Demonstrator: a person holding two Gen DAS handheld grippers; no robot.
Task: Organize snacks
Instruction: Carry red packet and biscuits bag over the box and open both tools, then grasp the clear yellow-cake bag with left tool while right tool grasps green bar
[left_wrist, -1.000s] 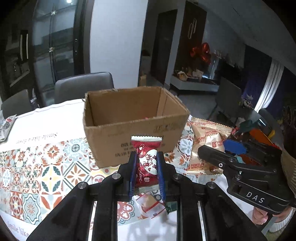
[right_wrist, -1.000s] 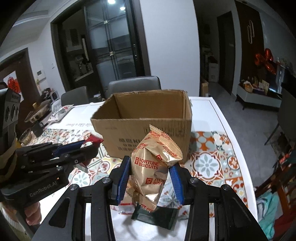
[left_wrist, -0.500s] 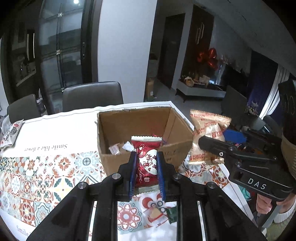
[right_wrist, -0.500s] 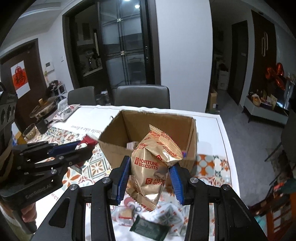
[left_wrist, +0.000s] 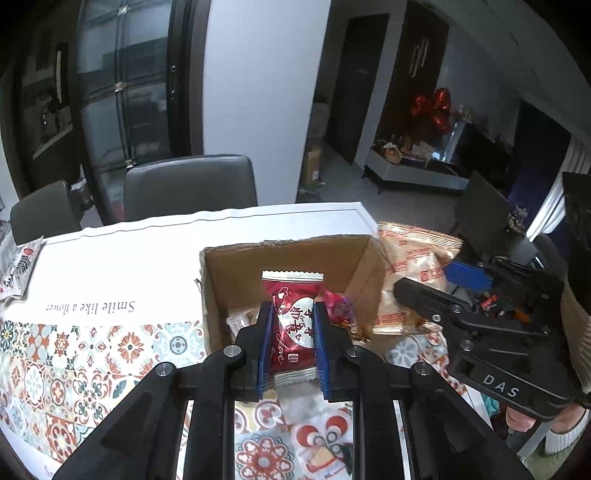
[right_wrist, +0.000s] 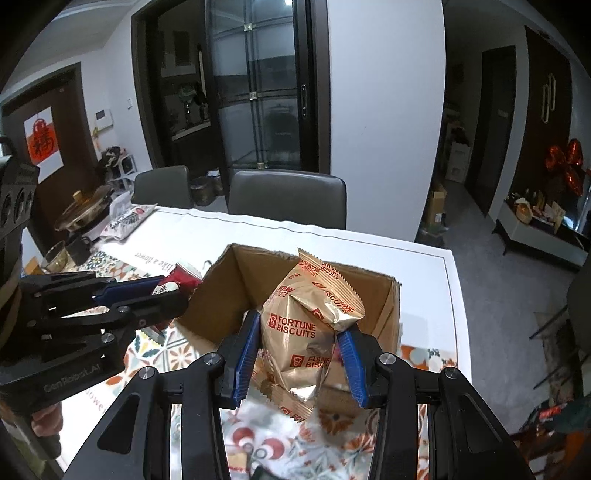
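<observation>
Nearest the left wrist camera, the left gripper (left_wrist: 291, 332) has its blue-padded jaws closed on a red heart-print snack packet (left_wrist: 294, 325), held upright by its two side edges. It hangs just over the near wall of an open cardboard box (left_wrist: 284, 258), apparently so that letting go would drop it straight in.

Nearest the right wrist camera, the right gripper (right_wrist: 301, 354) has its jaws closed on a crumpled gold Fortune Biscuits packet (right_wrist: 308, 325), pinched low on its sides with the top seal pointing up. This packet also sits above the box's near edge, seemingly lined up for the same drop.

Under both grippers, a few loose wrapped snacks (left_wrist: 325, 446) lie on the patterned tablecloth (left_wrist: 74, 354) covering the worktop, apparently waiting their turn.

Just beyond, inside the box, some small sweets (left_wrist: 338, 308) rest on the bottom, so sorting seems partly done.

Farther off, two grey chairs (right_wrist: 288, 199) stand at the far edge of the worktop, with dark glass doors (right_wrist: 255, 85) behind.
</observation>
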